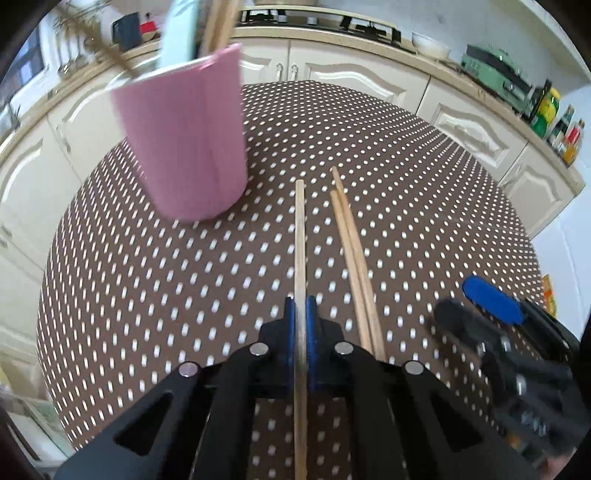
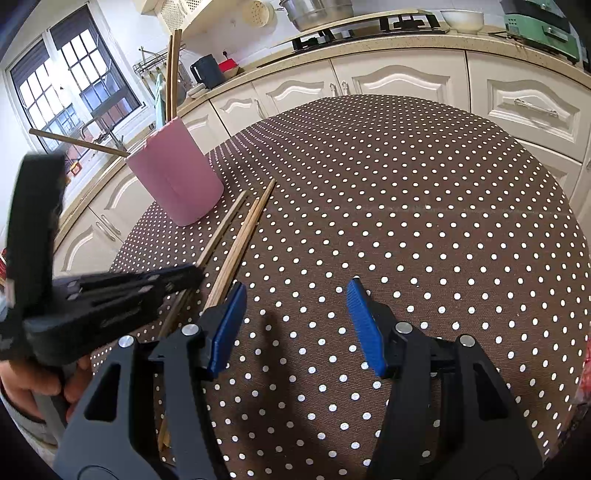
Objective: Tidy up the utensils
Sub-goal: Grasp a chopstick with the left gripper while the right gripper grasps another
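Open room: the worktop (image 2: 424, 206) lies bare ahead of my right claw (image 2: 295, 325), jaws apart.
Left claw (image 1: 301, 317): clamped on one chopstick (image 1: 300, 236).
Obstacles: pink cup (image 1: 184, 140) (already holding utensils), two loose chopsticks (image 1: 354, 258) beside.

A home kitchen. Cream cabinets (image 2: 399, 79) run under a counter with a gas hob (image 2: 369, 27). A window (image 2: 70, 85) is alongside.

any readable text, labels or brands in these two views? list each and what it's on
None readable.
Bottles on the counter: labels too small and blurred.
Green appliance: markings not legible.
Yellow package at the table edge: print blurred.
Pink cup: no text.
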